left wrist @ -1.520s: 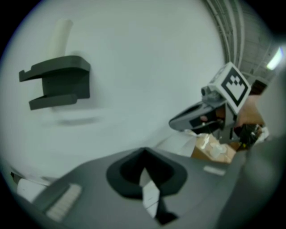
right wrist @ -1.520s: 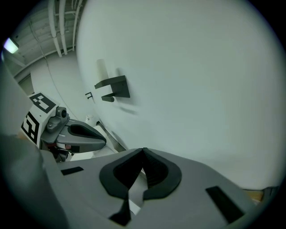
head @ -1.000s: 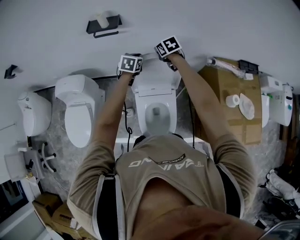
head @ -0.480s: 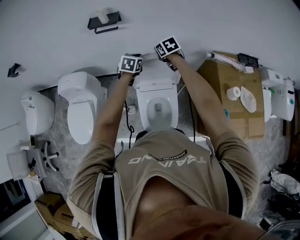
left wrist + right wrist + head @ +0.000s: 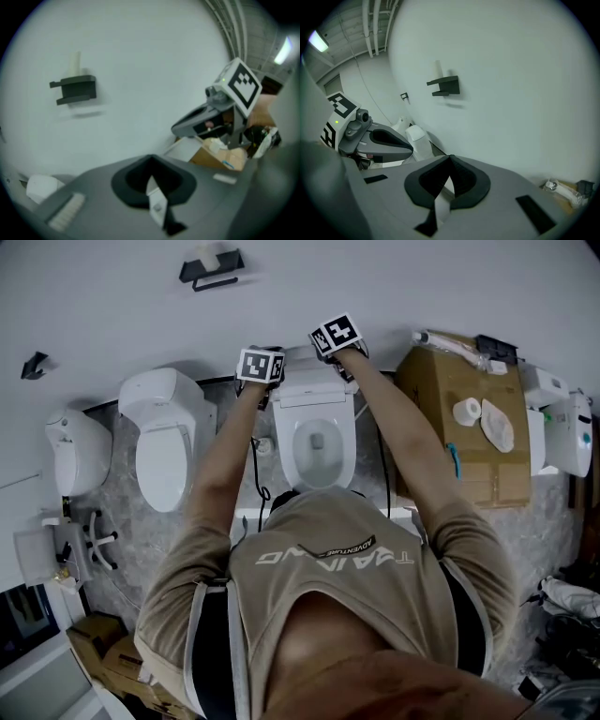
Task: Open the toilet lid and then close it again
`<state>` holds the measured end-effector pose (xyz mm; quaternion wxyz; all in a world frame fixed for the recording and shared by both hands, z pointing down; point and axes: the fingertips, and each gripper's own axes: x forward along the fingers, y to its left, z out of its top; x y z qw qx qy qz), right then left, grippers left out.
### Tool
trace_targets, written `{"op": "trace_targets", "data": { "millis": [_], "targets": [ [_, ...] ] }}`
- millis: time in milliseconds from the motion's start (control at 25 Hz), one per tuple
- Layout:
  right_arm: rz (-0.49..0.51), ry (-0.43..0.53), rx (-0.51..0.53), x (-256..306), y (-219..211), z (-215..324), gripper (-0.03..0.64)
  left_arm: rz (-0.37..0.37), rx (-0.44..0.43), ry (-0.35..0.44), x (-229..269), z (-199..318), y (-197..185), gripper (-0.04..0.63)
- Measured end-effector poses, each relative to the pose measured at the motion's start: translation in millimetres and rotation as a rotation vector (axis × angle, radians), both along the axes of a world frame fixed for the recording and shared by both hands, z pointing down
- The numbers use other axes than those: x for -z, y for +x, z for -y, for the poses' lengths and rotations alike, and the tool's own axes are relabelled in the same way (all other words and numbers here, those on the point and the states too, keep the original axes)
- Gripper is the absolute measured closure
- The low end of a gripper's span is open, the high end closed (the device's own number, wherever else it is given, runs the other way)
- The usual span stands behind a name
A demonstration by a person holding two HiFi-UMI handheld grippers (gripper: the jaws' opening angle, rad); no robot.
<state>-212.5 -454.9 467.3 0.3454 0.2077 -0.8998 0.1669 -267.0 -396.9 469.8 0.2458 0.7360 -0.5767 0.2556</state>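
Toilet lid [image 5: 314, 395] is up, standing near upright at the back of the middle toilet, against the white wall, with the seat [image 5: 319, 470] and the open bowl showing below it. Left gripper [image 5: 150, 161] sits on the lid's top left corner and right gripper [image 5: 450, 159] on its top right corner. In each gripper view the jaws come together at the tips, with a thin white edge pinched between them; I take that to be the lid's rim, so both are clamped on it. Both of the person's arms reach straight out over the bowl. Looks like the opening half is done, or at its end, and closing has not begun. The next move calls for both grippers to hold their pinch and bring the lid forward and down together, evenly, so it doesn't twist on the hinge or drop onto the seat. Also in view: another toilet [image 5: 169, 437] to the left, a cardboard box [image 5: 450, 427] to the right, and a black wall holder [image 5: 211, 268] above.
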Motion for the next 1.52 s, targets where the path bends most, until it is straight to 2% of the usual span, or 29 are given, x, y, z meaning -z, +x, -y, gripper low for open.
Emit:
{"op": "trace_targets", "data": {
  "millis": [160,320,520,640,840,960,1240,1520],
  "targets": [
    [0.006,0.004,0.015,-1.3,8.3,-24.0,0.606,0.046,0.005,-0.008,-2.5,-22.3,8.1,0.591],
    [0.006,0.017,0.033,-2.3,19.9,-45.8,0.606,0.021,0.043,-0.008,-4.1,-44.1,12.9,0.591],
    [-0.002,-0.006,0.020,-14.6,40.2,-68.1,0.606,0.016,0.049,-0.017,-11.6,-73.0,22.8,0.591],
    [-0.005,-0.023,0.008,-20.7,46.7,-82.4,0.606,0.022,0.034,-0.025,-15.9,-88.7,27.4,0.591],
    [-0.014,-0.057,-0.047,-32.5,57.9,-108.0,0.606,0.089,-0.017,-0.027,-25.4,-115.2,38.1,0.591],
    [-0.047,-0.083,-0.070,-46.9,71.0,-130.6,0.606,0.072,-0.065,-0.048,-37.3,-137.4,50.3,0.591],
    [-0.033,-0.092,-0.205,-73.7,103.7,-175.0,0.606,0.020,-0.120,-0.062,-66.0,-180.7,69.7,0.591],
    [-0.125,-0.162,-0.218,-108.5,124.0,-222.4,0.606,-0.064,-0.157,-0.163,-95.3,-224.4,88.2,0.591]
  ]
}}
